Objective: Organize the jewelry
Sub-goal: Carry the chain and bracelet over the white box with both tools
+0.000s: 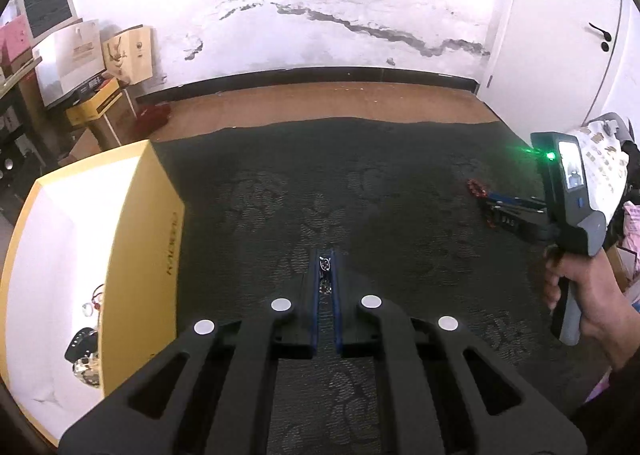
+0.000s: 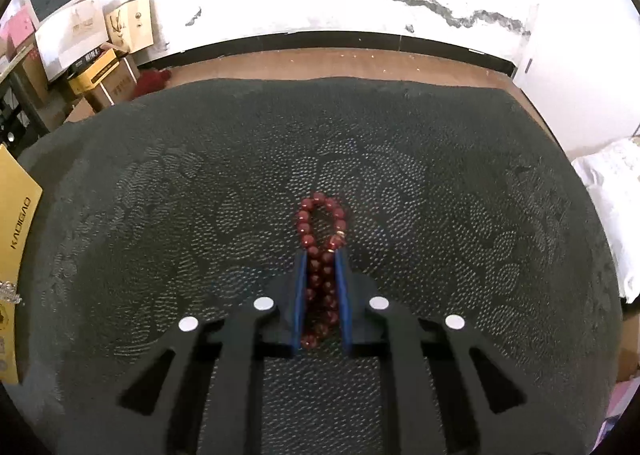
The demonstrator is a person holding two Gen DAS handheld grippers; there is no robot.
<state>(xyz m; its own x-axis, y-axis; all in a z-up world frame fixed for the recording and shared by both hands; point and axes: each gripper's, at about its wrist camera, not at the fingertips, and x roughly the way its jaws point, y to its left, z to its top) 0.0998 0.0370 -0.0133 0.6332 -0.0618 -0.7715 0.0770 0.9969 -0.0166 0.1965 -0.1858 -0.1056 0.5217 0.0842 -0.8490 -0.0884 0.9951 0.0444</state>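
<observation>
My left gripper (image 1: 325,255) is shut on a small silver jewelry piece (image 1: 325,275), a thin chain-like item pinched between the blue pads above the dark cloth. My right gripper (image 2: 322,253) is shut on a red bead bracelet (image 2: 320,223), whose loop sticks out past the fingertips over the cloth. In the left wrist view the right gripper (image 1: 486,201) shows at the right with the red bracelet (image 1: 476,187) at its tip. A yellow box (image 1: 136,255) with a white lining stands at the left and holds several jewelry pieces (image 1: 86,339).
A dark patterned cloth (image 2: 200,195) covers the table. The yellow box edge (image 2: 12,239) shows at the far left of the right wrist view. White bags (image 2: 612,199) lie at the right. Cardboard boxes (image 1: 84,67) are stacked at the back left by the wall.
</observation>
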